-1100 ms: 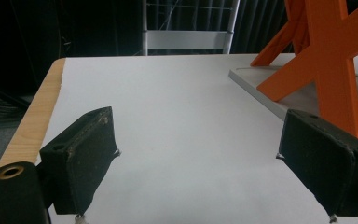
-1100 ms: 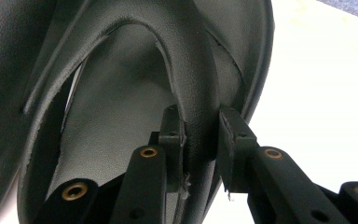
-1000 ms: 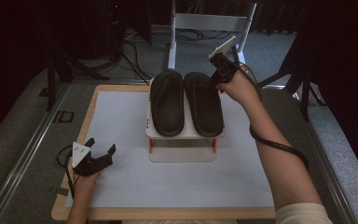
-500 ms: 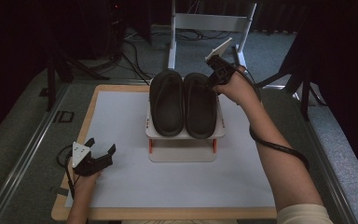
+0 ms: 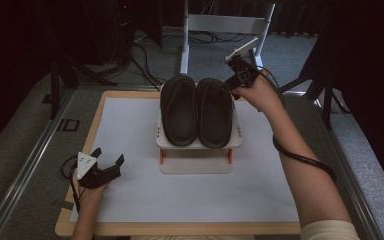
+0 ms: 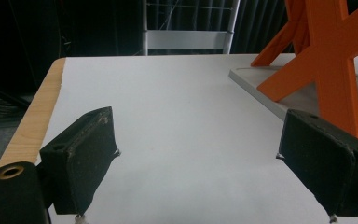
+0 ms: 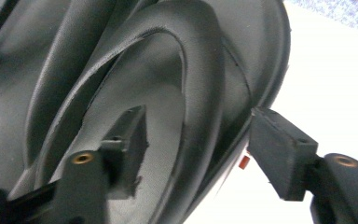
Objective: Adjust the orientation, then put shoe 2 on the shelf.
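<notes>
Two black slippers, the left one (image 5: 179, 110) and the right one (image 5: 214, 112), lie side by side on a white rack (image 5: 236, 142) with orange legs (image 6: 335, 70). My right gripper (image 5: 233, 84) is at the far end of the right slipper (image 7: 121, 70). It is open (image 7: 196, 140): one jaw sits inside the slipper under the strap, the other outside its rim, with a gap still showing. My left gripper (image 5: 108, 163) rests low over the white mat at the front left. Its jaws stand wide open (image 6: 196, 158) and hold nothing.
A white mat (image 5: 130, 125) covers a wooden-edged table (image 5: 62, 227). The rack's flat base plate (image 6: 261, 88) lies right of the left gripper. A white metal frame (image 5: 225, 22) stands behind the table, with cables on the floor. The right gripper's cable (image 5: 300, 157) loops round the forearm.
My right gripper has come slightly down and left onto the far end of the right slipper. The left gripper has stayed still.
</notes>
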A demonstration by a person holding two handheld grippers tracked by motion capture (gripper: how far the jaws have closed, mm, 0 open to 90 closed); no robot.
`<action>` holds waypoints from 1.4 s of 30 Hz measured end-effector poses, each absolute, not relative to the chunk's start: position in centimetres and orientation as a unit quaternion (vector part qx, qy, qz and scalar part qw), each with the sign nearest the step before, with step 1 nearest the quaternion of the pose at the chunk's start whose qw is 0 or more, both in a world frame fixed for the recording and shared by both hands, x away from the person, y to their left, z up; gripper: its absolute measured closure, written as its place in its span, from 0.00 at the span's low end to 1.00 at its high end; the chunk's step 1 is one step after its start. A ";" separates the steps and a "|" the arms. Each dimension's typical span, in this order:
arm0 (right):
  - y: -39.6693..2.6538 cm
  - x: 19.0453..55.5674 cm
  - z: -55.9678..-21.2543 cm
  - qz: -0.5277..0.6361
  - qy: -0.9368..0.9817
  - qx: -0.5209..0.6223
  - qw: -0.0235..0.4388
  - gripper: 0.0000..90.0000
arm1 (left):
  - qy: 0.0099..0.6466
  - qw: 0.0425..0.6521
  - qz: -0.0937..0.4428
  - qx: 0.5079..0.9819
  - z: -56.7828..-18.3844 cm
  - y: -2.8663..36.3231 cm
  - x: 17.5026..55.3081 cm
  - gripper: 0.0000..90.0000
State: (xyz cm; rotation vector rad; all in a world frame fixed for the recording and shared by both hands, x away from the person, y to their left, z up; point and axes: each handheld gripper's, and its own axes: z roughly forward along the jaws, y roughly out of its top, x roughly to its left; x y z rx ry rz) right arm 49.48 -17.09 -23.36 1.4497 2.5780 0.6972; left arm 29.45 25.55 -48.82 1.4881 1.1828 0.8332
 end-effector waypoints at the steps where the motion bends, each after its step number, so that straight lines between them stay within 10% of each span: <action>1: -17.3 49.3 -23.2 0.235 0.846 0.476 0.053 0.35 | 0.491 0.508 0.346 0.618 -48.8 25.6 29.4 0.12; 42: -29.0 45.0 -29.1 0.333 0.815 0.462 0.111 0.29 | 0.491 0.509 0.346 0.617 -48.8 25.5 29.4 0.12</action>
